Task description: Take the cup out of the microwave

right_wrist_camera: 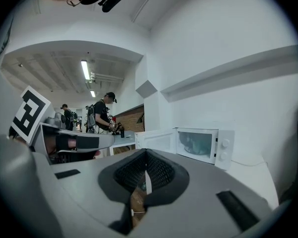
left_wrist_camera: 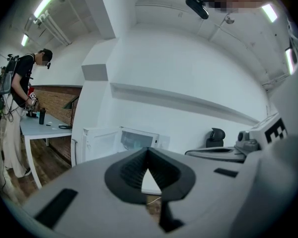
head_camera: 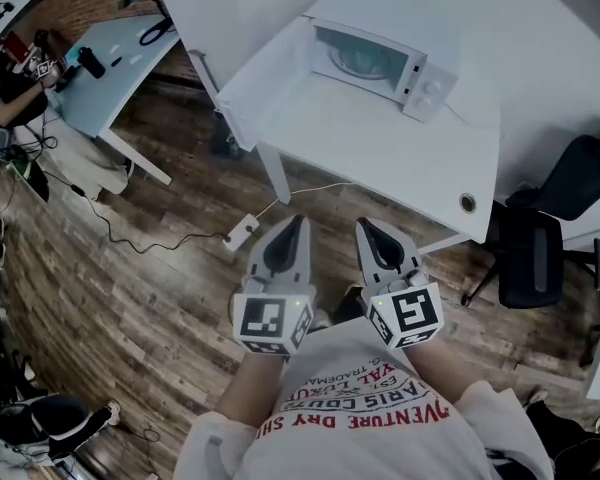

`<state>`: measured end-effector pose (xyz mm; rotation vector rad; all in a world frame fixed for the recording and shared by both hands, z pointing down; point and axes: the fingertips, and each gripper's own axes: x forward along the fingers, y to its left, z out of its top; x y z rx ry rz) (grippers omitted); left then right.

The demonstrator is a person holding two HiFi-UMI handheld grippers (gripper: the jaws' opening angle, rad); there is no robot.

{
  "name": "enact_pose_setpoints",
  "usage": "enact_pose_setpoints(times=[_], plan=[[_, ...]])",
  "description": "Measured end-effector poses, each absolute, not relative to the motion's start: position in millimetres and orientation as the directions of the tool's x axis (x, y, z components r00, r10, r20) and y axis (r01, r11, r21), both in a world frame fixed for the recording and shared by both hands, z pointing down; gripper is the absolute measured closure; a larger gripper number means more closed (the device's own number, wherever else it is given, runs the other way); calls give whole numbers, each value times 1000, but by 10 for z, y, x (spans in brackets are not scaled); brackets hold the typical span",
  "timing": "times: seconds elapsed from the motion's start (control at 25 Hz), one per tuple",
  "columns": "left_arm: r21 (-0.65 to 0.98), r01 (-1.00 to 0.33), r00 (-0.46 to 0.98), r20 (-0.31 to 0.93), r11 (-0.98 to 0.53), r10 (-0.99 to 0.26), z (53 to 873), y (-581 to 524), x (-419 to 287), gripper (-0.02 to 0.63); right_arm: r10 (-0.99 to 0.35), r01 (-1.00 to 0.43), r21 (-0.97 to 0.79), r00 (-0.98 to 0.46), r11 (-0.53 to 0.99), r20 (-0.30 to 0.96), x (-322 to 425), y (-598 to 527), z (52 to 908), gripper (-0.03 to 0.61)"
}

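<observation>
My left gripper [head_camera: 298, 226] and right gripper [head_camera: 366, 228] are nearest, side by side at lower centre of the head view. Both point up-frame toward the table [head_camera: 380, 158] and stop short of its near edge. Left gripper: jaws clenched tip to tip, nothing between them. Right gripper: jaws likewise pressed together, nothing held. The cup [right_wrist_camera: 192, 144] is inside the microwave [right_wrist_camera: 211, 150], showing only as a pale greenish shape in the cavity, too blurred for detail, and well apart from both grippers. The microwave door [right_wrist_camera: 156, 140] stands swung open to the left of the cavity, and the two control knobs are on the panel to its right. The microwave sits at the far side of the white table, against the white wall, in the upper centre of the head view. A wooden floor [head_camera: 160, 268] lies below, with a white power strip [head_camera: 242, 232] and its cable just left of the left gripper. A black chair [head_camera: 530, 258] stands at the right edge. A second table [head_camera: 110, 63] is at upper left, with a person [right_wrist_camera: 103, 115] standing at it.
</observation>
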<state>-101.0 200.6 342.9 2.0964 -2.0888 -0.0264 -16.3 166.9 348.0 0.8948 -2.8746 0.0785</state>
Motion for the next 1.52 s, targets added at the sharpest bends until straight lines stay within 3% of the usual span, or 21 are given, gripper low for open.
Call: enact_pose_setpoints(times=[0.56, 1.04, 1.52], plan=[[119, -992, 61, 111, -47, -992, 3438, 527, -1367, 606, -597, -601, -6, -794, 799, 114, -535, 241, 3468, 568], [111, -987, 127, 133, -112, -983, 3452, -970, -1245, 606, -647, -653, -20, -754, 757, 115, -378, -1210, 3459, 568], [129, -974, 211, 207, -187, -955, 3699, -1748, -1247, 606, -727, -744, -55, -664, 666, 174, -268, -1922, 3680, 568]])
